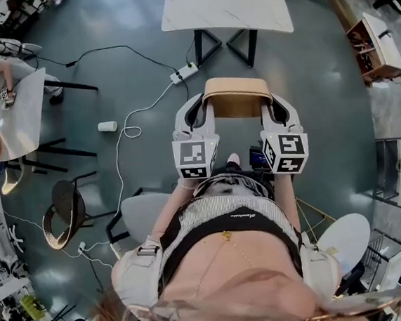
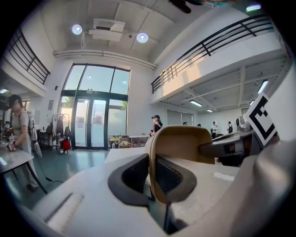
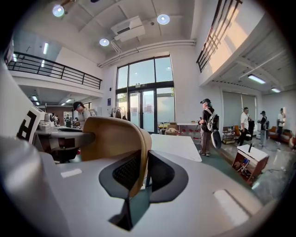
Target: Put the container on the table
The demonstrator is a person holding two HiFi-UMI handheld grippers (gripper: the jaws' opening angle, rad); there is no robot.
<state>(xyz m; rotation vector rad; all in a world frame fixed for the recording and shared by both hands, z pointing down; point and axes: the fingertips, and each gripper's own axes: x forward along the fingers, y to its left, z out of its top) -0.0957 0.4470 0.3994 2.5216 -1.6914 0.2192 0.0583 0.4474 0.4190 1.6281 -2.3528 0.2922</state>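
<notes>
Both claws are clamped on the container (image 1: 236,95): left claw (image 1: 199,117) pinches its left wall, right claw (image 1: 276,112) its right wall, jaws nearly closed on the thin wall. We hold it in the air over the floor, short of the white tabletop (image 1: 228,9) ahead. Risk: if our hands drift apart or twist, the wall likely slips out. Coming in low could clip the tabletop's near edge. The top looks open. Power strip (image 1: 183,72) and cable (image 1: 121,132) cross our path, so we could trip.
</notes>
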